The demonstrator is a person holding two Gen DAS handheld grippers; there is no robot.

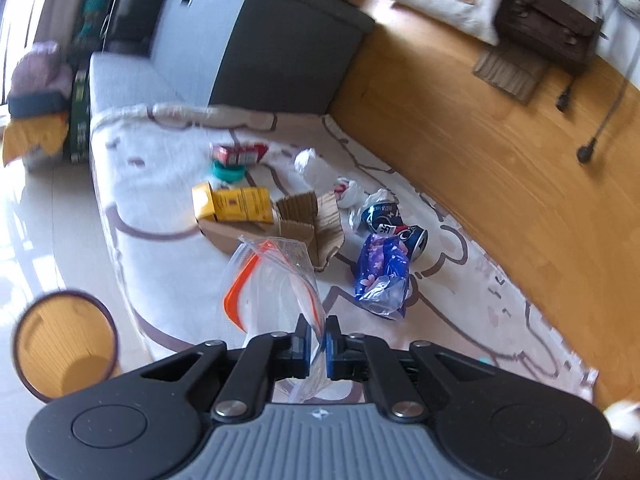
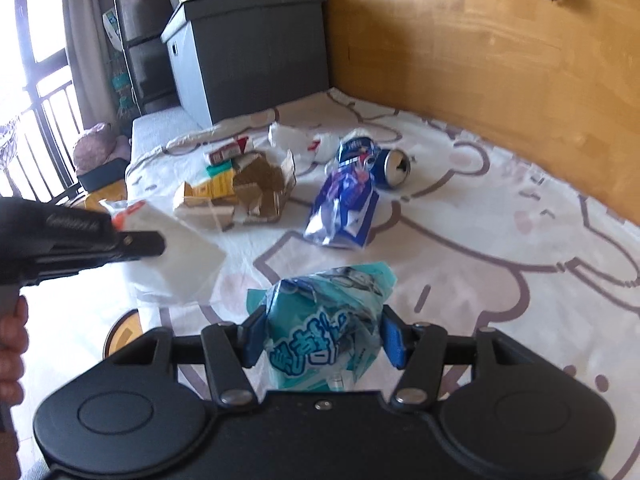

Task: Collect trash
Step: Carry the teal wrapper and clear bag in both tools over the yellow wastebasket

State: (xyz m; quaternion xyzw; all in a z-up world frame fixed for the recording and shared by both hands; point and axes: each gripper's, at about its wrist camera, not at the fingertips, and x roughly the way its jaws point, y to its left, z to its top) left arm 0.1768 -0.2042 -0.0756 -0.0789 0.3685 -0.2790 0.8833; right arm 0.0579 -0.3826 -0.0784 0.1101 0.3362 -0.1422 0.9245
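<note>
Trash first, left wrist view: our left gripper (image 1: 318,340) is clenched on the edge of a clear zip bag with an orange seal strip (image 1: 272,280), hanging above the cartoon-print white blanket (image 1: 160,200), so we should swing it over the round orange-lined bin with a dark rim (image 1: 66,346) at lower left before letting go, since thin film can slip or catch air. Right wrist view: our right gripper (image 2: 324,338) grasps a crumpled teal plastic wrapper (image 2: 320,320), and we should keep the squeeze steady and follow to the bin. Hard to read: the bin is mostly cut off here behind the gripper body, and the picture is blurred.
</note>
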